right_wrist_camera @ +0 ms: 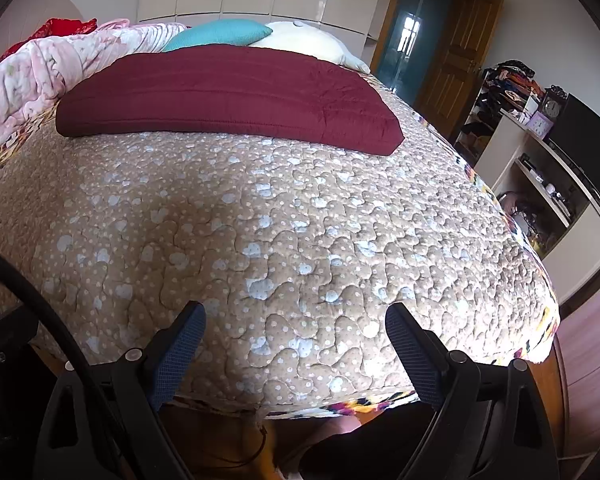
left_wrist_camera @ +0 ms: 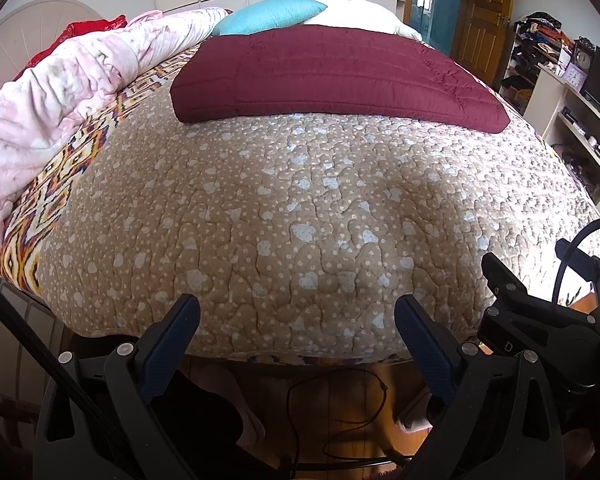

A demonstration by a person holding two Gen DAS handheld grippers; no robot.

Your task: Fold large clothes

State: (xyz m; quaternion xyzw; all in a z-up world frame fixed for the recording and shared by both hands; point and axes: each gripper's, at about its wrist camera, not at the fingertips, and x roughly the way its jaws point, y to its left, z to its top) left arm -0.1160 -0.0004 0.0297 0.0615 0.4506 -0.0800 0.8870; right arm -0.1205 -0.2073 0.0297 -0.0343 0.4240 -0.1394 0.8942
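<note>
A dark red quilted garment (left_wrist_camera: 331,76) lies folded flat on the far half of the bed, also in the right wrist view (right_wrist_camera: 228,96). My left gripper (left_wrist_camera: 298,316) is open and empty, held at the near edge of the bed, well short of the garment. My right gripper (right_wrist_camera: 296,322) is open and empty over the bed's near edge, also far from the garment. The right gripper's body (left_wrist_camera: 539,320) shows at the right of the left wrist view.
The bed has a tan dotted quilt (left_wrist_camera: 300,220). A pink crumpled blanket (left_wrist_camera: 60,92) lies along its left side, with a teal pillow (left_wrist_camera: 272,16) and a white pillow (right_wrist_camera: 307,46) at the head. Shelves (right_wrist_camera: 547,168) with a TV stand right. Cables (left_wrist_camera: 339,420) lie on the wooden floor.
</note>
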